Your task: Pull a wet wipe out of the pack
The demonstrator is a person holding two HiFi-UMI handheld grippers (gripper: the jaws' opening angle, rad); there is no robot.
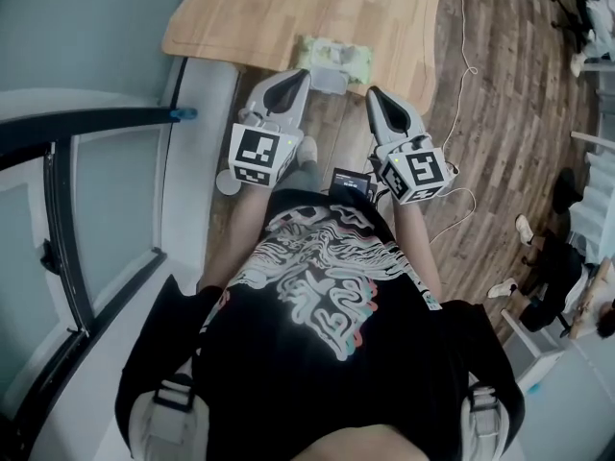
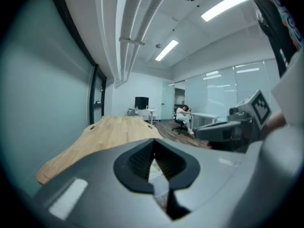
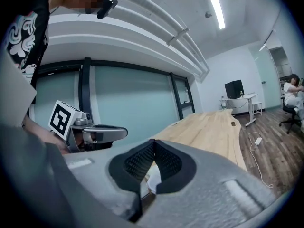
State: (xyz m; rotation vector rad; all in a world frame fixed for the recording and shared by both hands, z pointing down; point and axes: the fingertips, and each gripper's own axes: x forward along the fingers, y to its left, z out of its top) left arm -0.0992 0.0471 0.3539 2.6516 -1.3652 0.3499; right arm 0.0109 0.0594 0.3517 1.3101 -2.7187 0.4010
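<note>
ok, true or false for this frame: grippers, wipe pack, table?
1. The wet wipe pack lies on the wooden table, at the edge nearest the person. True.
2. The left gripper holds a wipe. False: its fingers are shut on nothing.
3. The right gripper is open. False: it is shut and empty.
4. A white cable lies on the floor beside the table. True.

Recorded: one wooden table (image 1: 288,17); one wet wipe pack (image 1: 336,58); two grippers, entered as left gripper (image 1: 293,80) and right gripper (image 1: 375,94); two marker cubes (image 1: 259,155) (one counted per gripper). Also listed, far off: one seated person (image 2: 184,115), one monitor (image 2: 141,102), two ceiling light strips (image 2: 166,50).
</note>
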